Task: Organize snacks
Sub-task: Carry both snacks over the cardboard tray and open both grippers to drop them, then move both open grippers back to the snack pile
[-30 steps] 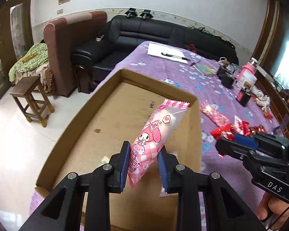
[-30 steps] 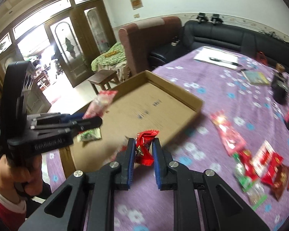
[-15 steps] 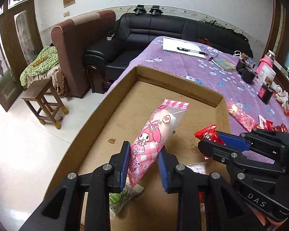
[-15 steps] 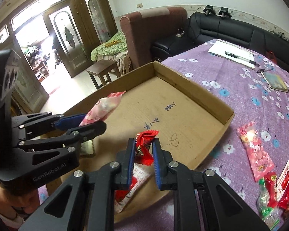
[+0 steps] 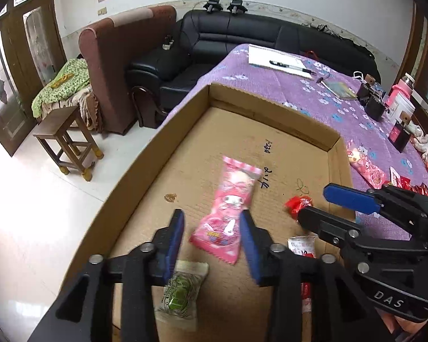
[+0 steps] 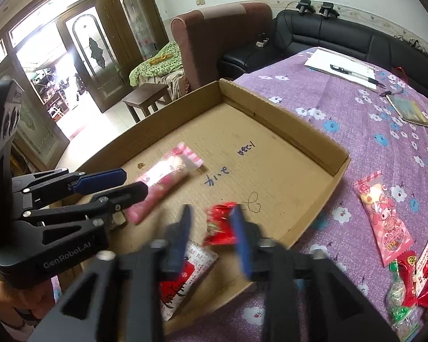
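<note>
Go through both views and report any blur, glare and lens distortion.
Left wrist view: the pink snack packet is motion-smeared between the left tongs, the floor at left glares white, and straight edges bow from the fisheye. Right wrist view: the right tongs and the red candy are blurred, and the doorway is blown out.

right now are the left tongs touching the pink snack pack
Cannot tell. In the left wrist view the left tongs, just opening, show a gap on the left side of the pink snack pack, but the right finger overlaps its blurred edge.
</note>
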`<act>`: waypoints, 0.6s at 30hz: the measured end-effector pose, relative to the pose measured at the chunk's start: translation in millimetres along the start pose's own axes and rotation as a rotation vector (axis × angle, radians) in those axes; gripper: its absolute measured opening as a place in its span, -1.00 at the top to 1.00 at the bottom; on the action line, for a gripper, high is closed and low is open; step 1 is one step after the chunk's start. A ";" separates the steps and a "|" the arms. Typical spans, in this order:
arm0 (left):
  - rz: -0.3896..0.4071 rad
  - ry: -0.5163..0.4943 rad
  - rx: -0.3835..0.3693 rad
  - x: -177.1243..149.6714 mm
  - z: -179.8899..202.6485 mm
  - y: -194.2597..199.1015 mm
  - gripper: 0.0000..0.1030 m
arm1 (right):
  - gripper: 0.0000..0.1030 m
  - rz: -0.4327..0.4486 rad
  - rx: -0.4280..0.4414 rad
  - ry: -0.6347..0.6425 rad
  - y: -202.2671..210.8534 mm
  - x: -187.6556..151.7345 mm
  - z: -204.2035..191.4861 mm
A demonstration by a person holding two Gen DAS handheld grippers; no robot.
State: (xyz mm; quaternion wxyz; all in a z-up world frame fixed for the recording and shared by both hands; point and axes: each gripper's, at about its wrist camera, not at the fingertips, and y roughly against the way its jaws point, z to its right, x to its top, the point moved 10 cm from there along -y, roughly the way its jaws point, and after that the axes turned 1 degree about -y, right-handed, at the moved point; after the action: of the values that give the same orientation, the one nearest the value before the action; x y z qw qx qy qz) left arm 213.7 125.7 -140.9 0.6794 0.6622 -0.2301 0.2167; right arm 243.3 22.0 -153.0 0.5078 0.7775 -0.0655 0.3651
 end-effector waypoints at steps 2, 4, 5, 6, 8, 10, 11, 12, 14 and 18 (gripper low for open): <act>0.016 0.009 0.001 1.4 -1.3 5.1 -0.20 | 0.19 0.011 -0.003 0.004 4.3 1.0 0.0; 0.037 0.025 -0.004 4.5 -2.7 13.2 -0.20 | 0.19 0.022 -0.004 0.003 9.9 2.4 0.2; 0.041 0.032 -0.004 5.0 -4.2 15.6 -0.20 | 0.19 0.028 -0.003 0.002 13.4 3.1 0.4; 0.046 0.045 -0.011 6.0 -5.0 20.0 -0.20 | 0.19 0.040 -0.001 0.001 19.1 3.7 0.7; 0.059 0.061 -0.029 7.5 -4.6 28.7 -0.20 | 0.19 0.056 0.000 0.000 28.2 4.8 2.1; 0.078 0.076 -0.047 8.8 -3.2 39.8 -0.26 | 0.18 0.076 0.004 -0.008 40.2 3.7 4.8; 0.087 0.082 -0.057 9.4 -1.3 44.3 -0.33 | 0.17 0.088 0.008 -0.016 48.4 1.9 7.5; 0.102 0.089 -0.073 10.2 1.6 51.1 -0.36 | 0.16 0.098 0.007 -0.025 55.8 -0.3 11.0; 0.127 0.095 -0.096 12.8 8.5 62.4 -0.42 | 0.12 0.112 -0.001 -0.037 68.3 -5.5 18.7; 0.151 0.087 -0.143 17.0 29.8 79.5 -0.47 | 0.02 0.143 -0.027 -0.077 96.1 -19.4 41.7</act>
State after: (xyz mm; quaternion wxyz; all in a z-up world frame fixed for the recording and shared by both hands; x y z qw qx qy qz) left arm 178.9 98.0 -66.7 0.7159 0.5829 -0.2644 0.2789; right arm 204.6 -63.8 -103.1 0.4879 0.7776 -0.1452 0.3691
